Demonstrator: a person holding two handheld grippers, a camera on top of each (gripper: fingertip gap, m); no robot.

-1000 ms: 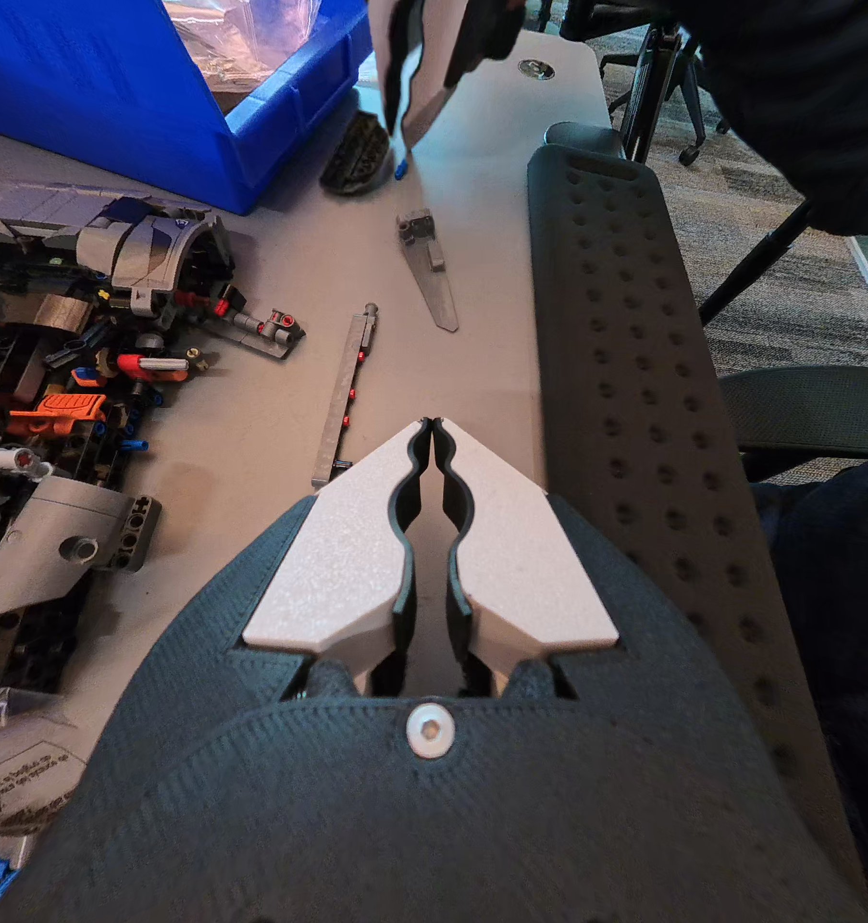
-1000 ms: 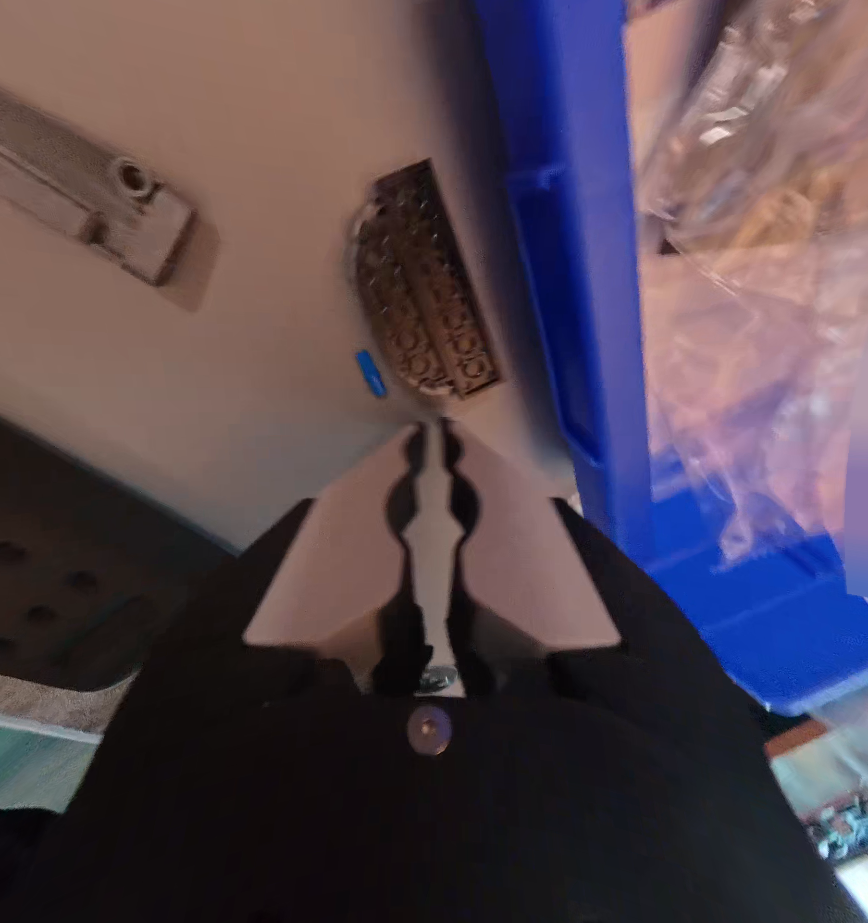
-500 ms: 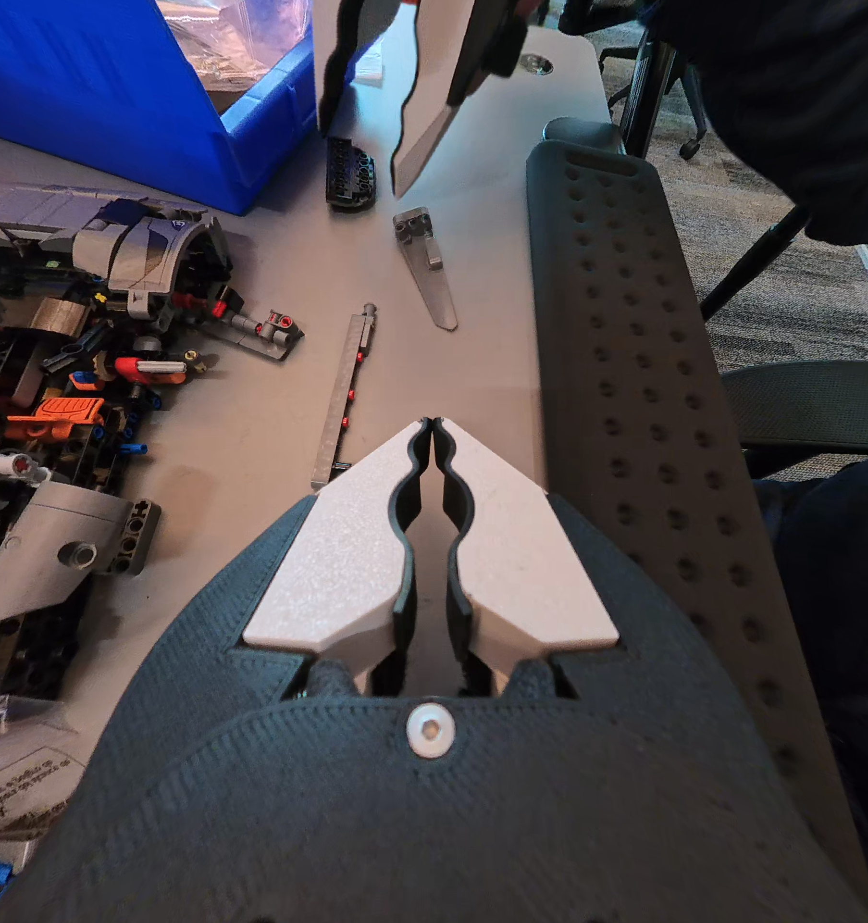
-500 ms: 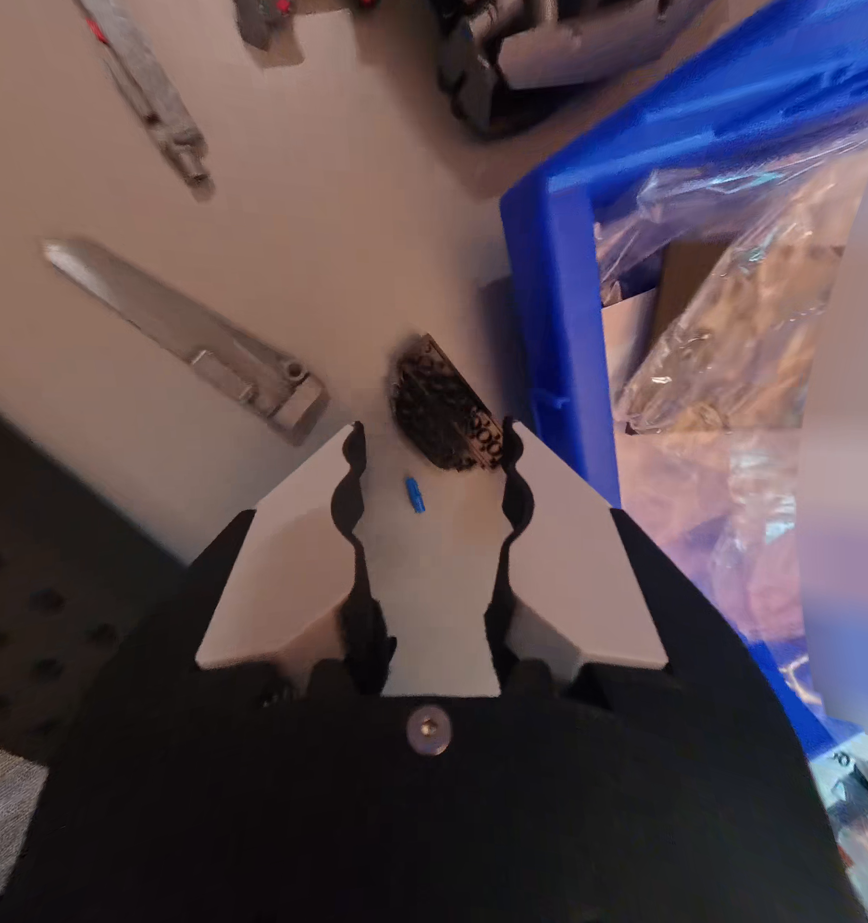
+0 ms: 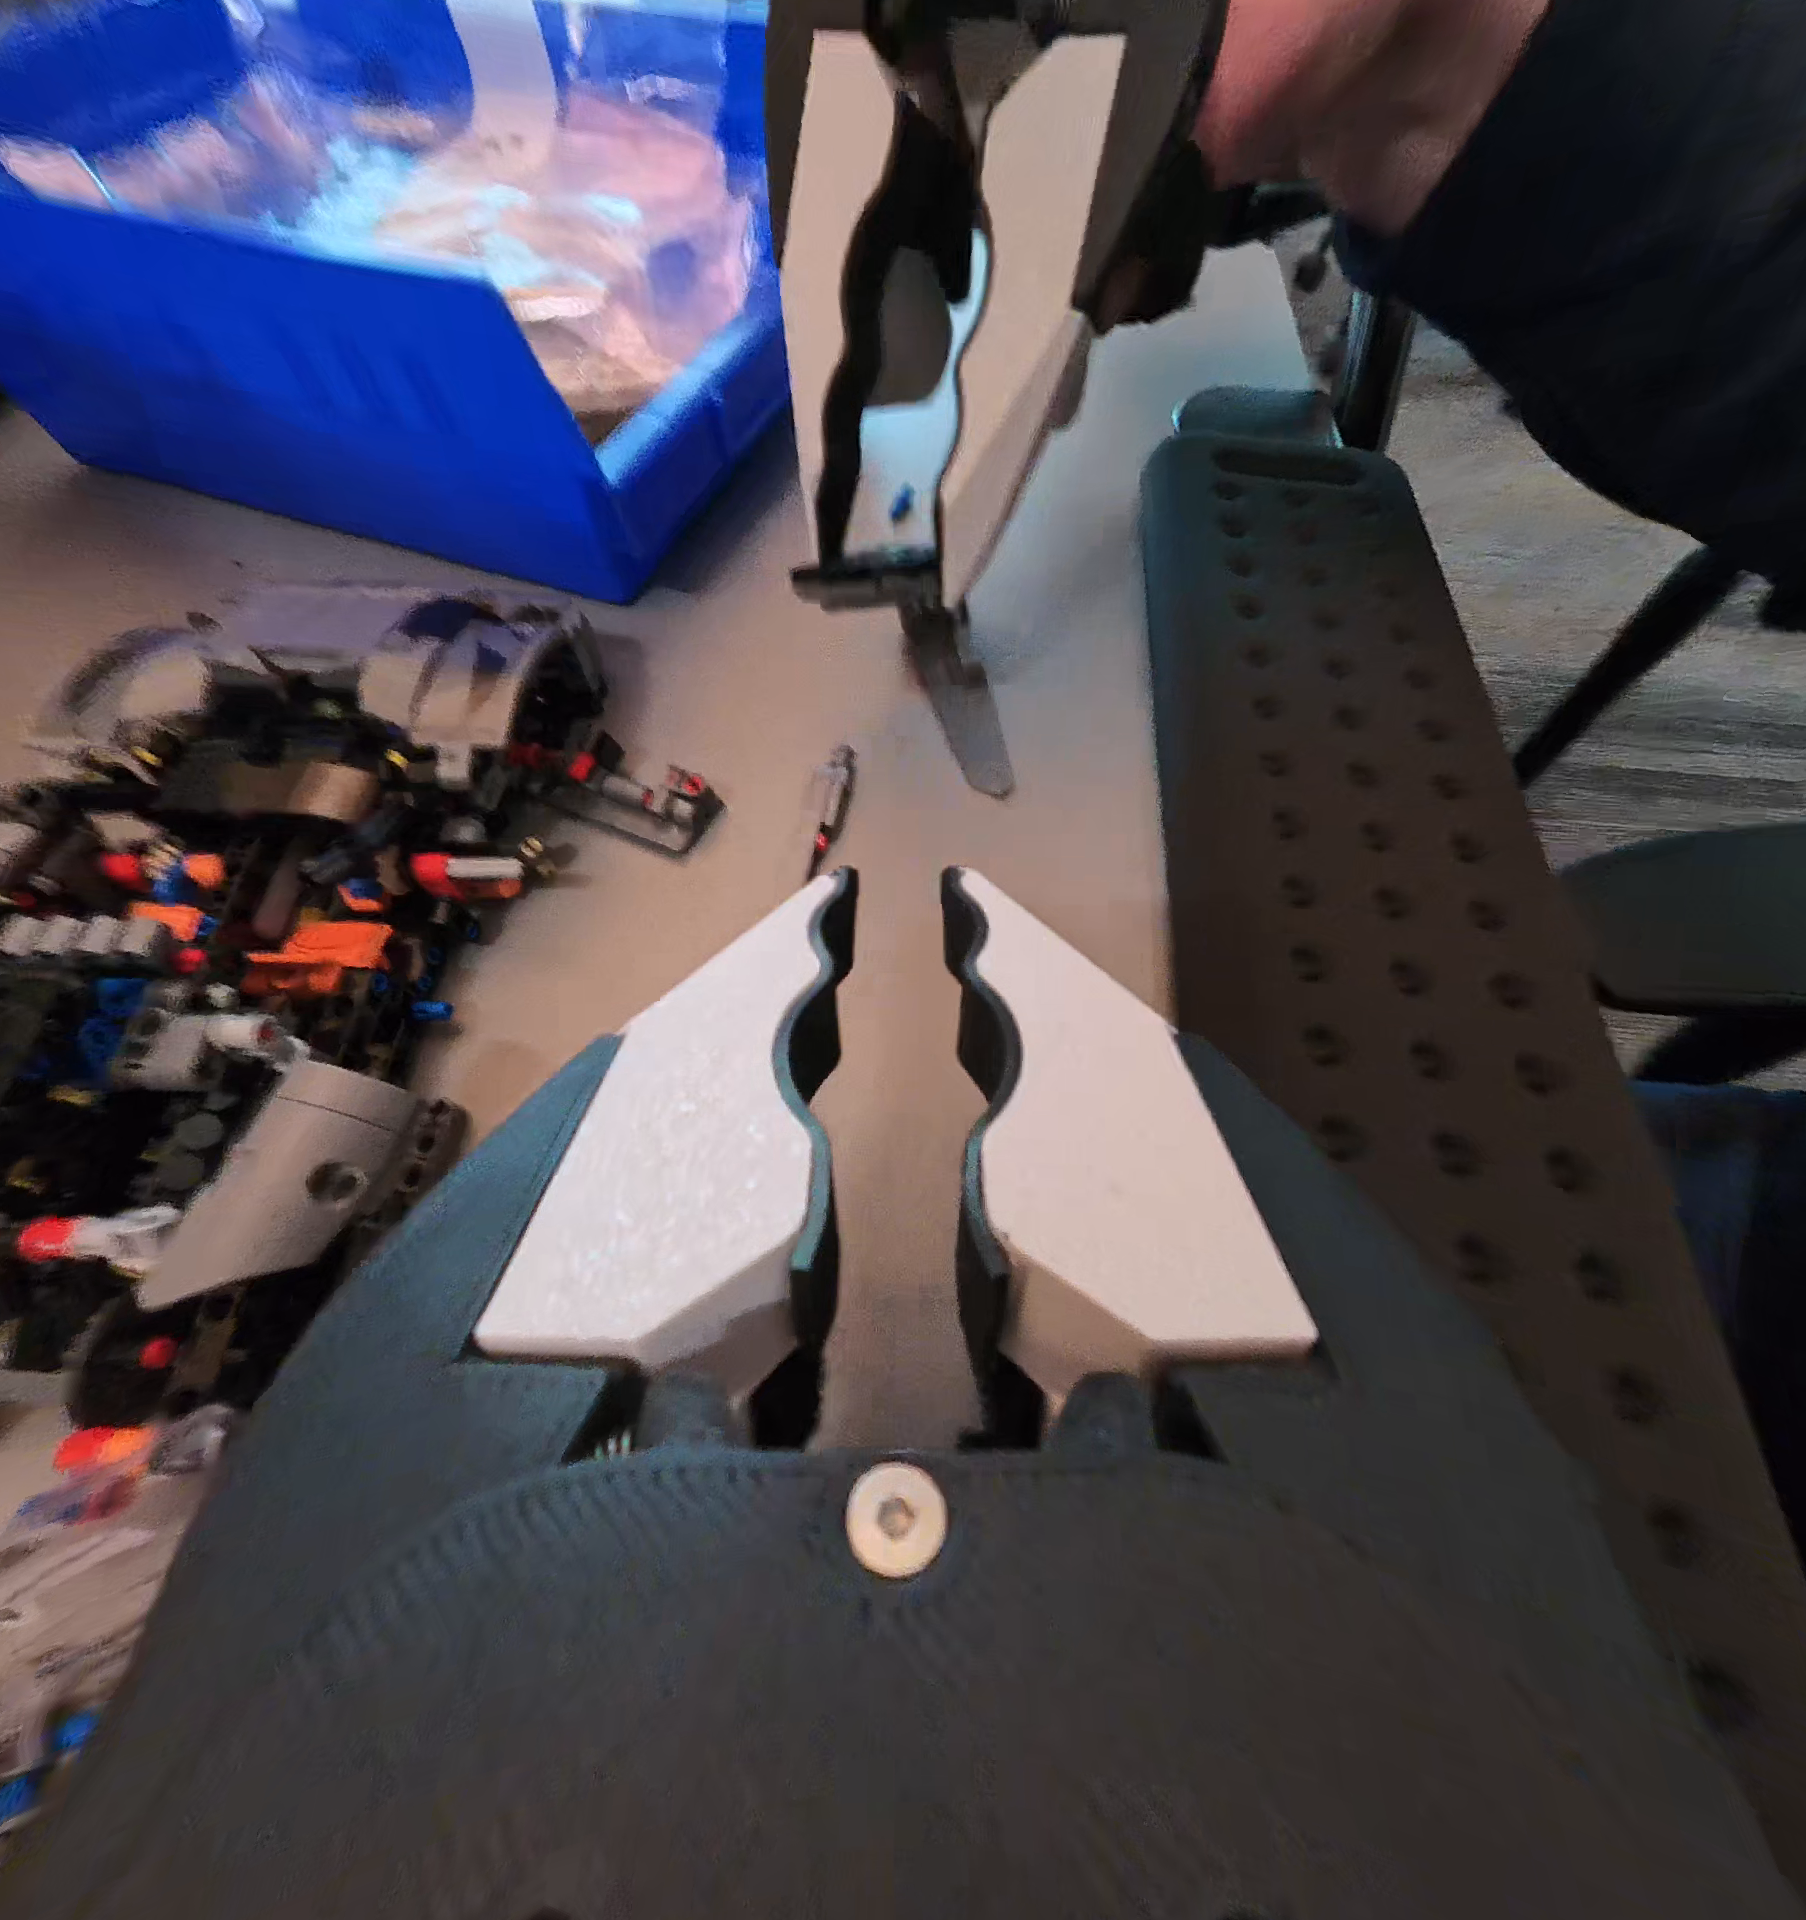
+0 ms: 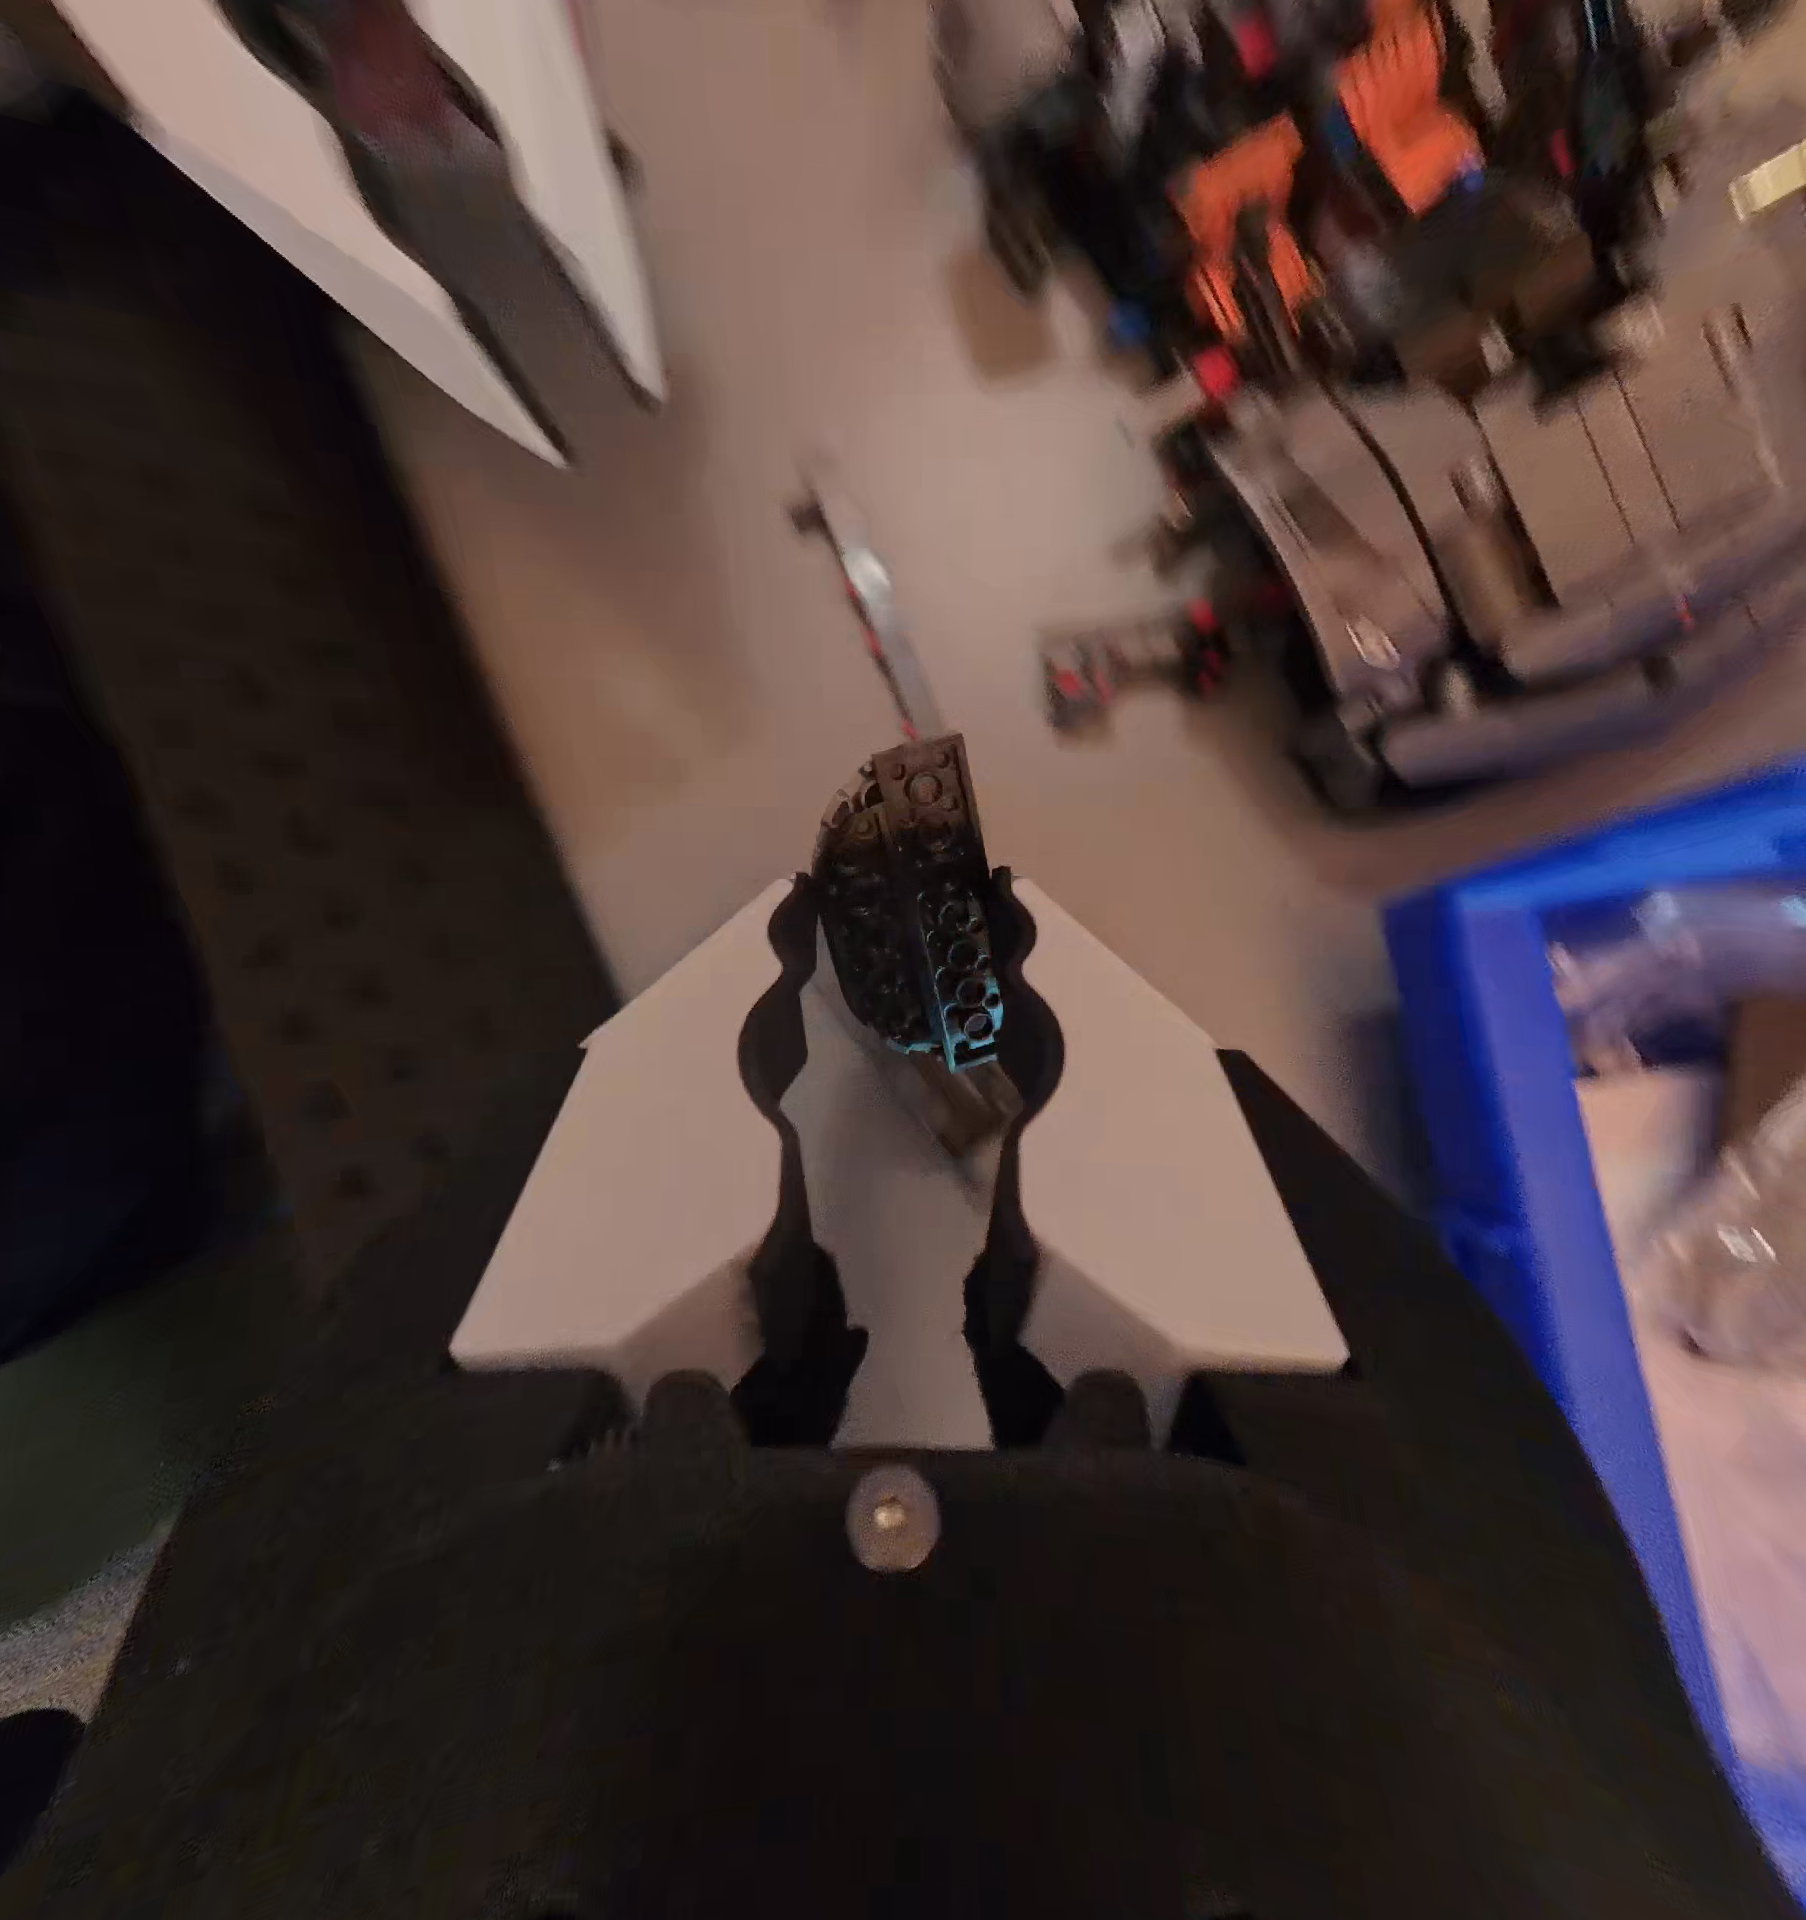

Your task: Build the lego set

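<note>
Left wrist view: left hand-held gripper (image 5: 897, 883) low in the frame centre, jaws parted by a modest gap, nothing between them, hovering over the grey surface (image 5: 733, 717); likely opened ready to take or steady a piece. Upper centre: right hand-held gripper (image 5: 883, 566) pointing down, pinching a flat black studded lego plate assembly (image 5: 863, 569) edge-on at its tips, seemingly lifted off the surface. Tiny blue lego pin (image 5: 901, 501) visible through the gap above the tips, whether lying on the surface cannot be told. Partly built lego model in grey, black and orange (image 5: 255, 935) sprawled at left, kept within reach. Blue plastic bin holding clear bags (image 5: 307, 353) upper left. Slim grey wedge-shaped lego panel (image 5: 966, 717) and thin grey lego beam with red pins (image 5: 831, 800) lying loose mid-frame, probably staged for coming steps. Black perforated panel (image 5: 1346, 935) along the right.

Right wrist view: blurred. Right hand-held gripper (image 6: 904, 883) closed partway onto the black studded plate assembly (image 6: 914, 914), gripped across its width, studs facing the camera, one end projecting beyond the tips, handy for presenting it to the model (image 6: 1450, 416) at upper right. Left hand-held gripper (image 6: 525, 343) upper left. Blue bin (image 6: 1501, 1039) at right.
</note>
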